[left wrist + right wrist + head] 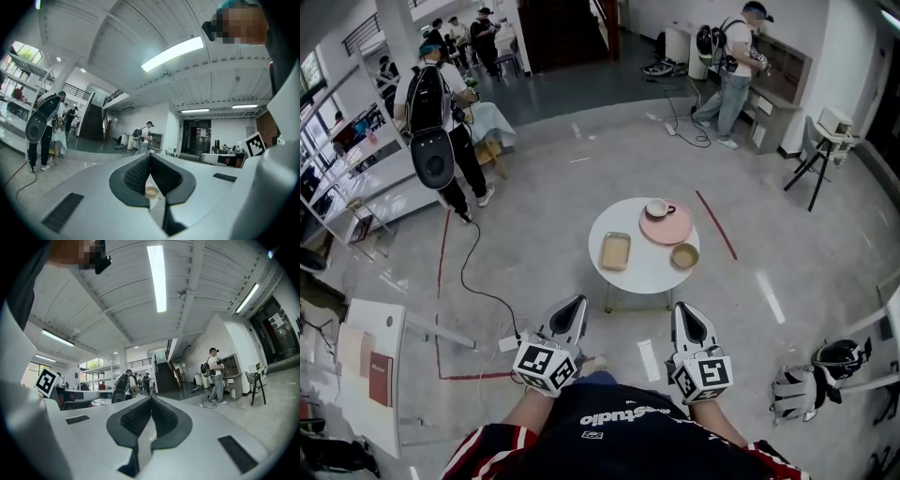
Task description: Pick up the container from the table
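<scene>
A small round white table (649, 268) stands on the floor ahead of me. On it lie a tan rectangular container (615, 250) at the left, a small tan bowl (684, 255) at the right, and a pink plate (672, 228) bearing a white cup (657, 208) at the back. My left gripper (578, 302) and right gripper (682, 309) are held level short of the table's near edge, both shut and empty. In the left gripper view the shut jaws (150, 157) frame the bowl (151, 191) below their tips. The right gripper view shows its jaws (151, 399) closed on nothing.
A person with a backpack (441, 112) stands at the left near a cable (469, 272) and red floor tape. A white cabinet (375, 366) is at my near left. Another person (733, 66) works at a counter at the back right. A helmet and a glove (816, 375) lie at the right.
</scene>
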Available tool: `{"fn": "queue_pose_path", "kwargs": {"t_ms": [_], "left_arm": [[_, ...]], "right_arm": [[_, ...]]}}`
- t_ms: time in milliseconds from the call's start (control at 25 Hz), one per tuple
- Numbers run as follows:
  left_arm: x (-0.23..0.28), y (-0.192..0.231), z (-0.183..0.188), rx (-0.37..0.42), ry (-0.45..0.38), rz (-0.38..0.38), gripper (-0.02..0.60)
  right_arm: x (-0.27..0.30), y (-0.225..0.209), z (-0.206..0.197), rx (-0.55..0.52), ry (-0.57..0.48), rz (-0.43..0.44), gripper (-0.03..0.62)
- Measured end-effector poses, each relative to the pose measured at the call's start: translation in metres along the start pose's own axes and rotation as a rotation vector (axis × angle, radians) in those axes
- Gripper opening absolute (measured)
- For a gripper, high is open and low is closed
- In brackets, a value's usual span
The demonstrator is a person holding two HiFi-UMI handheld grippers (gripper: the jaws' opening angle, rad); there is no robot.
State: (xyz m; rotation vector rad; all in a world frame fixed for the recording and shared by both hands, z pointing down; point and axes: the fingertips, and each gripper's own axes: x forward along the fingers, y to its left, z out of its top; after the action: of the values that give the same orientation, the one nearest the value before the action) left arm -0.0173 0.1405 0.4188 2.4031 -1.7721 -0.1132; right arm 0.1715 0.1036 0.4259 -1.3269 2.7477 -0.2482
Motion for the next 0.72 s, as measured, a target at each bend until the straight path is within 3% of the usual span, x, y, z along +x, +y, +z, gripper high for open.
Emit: {"fn": "queue_pose_path", "kwargs": {"t_ms": [720], "left_arm": [[0.047, 0.012, -0.016, -0.035, 0.020, -0.054, 0.025]], "right_arm": [[0.016, -0.027, -0.009, -0.013, 0.027, -0.069, 0.015]]}}
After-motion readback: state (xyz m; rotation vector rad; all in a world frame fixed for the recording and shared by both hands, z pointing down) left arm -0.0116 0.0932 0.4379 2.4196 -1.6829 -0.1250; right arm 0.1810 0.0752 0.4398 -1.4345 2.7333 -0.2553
